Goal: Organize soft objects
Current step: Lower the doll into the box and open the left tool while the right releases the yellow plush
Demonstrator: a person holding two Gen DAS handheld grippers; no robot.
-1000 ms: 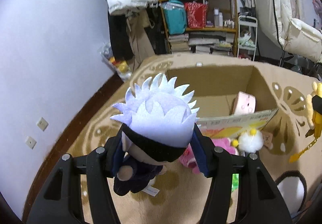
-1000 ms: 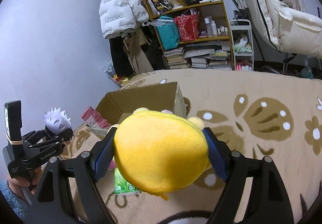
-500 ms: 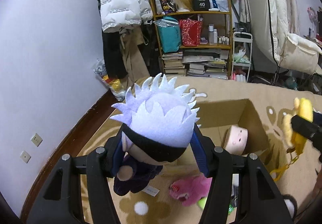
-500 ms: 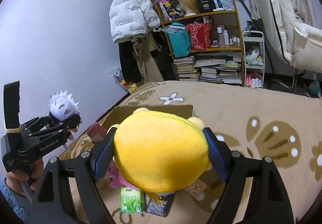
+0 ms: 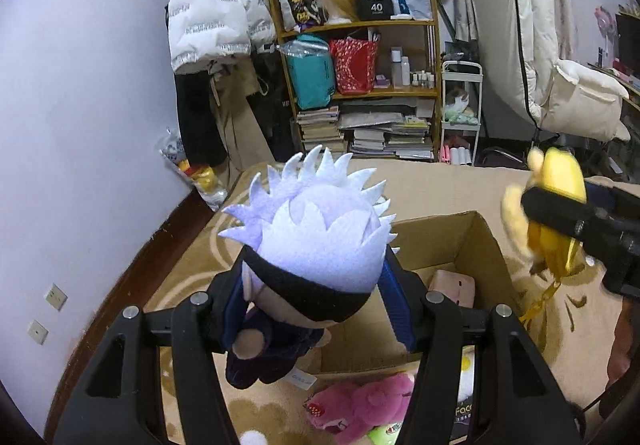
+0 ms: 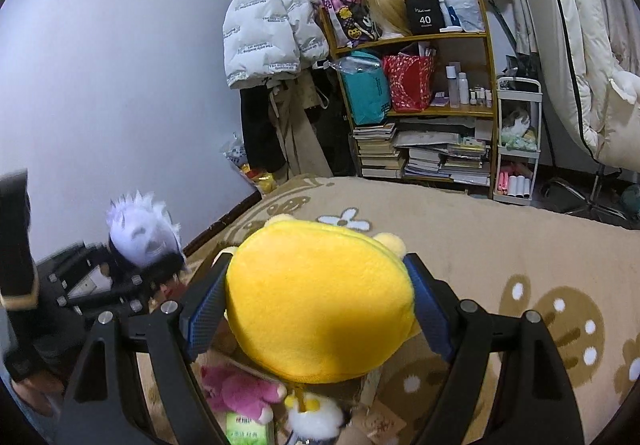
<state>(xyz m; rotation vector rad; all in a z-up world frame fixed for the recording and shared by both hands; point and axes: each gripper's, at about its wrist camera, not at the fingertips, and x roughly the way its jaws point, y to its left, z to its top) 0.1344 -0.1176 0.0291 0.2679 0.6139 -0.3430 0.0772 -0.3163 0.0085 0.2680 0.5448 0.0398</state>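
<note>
We have the left hand-held gripper (image 5: 314, 293) closed about halfway on a white-haired plush doll (image 5: 316, 245), its blue pads pressing the doll's head from both sides while the dark body hangs below. The doll hangs over the near wall of an open cardboard box (image 5: 486, 241) that stands on the beige rug (image 6: 460, 229). Inside the box, by its right wall, lies a pink soft item (image 5: 454, 285).

Our right hand-held gripper (image 6: 316, 311) stands wide, clamped on a yellow plush (image 6: 320, 305) that fills the gap between its pads. In the left wrist view that plush shows beyond the box's right wall, a cord dangling under it.

On the rug just before the box's near wall lie a pink plush (image 5: 368, 409), a small white fluffy toy (image 6: 314, 419) and a green packet (image 6: 248, 427).
</note>
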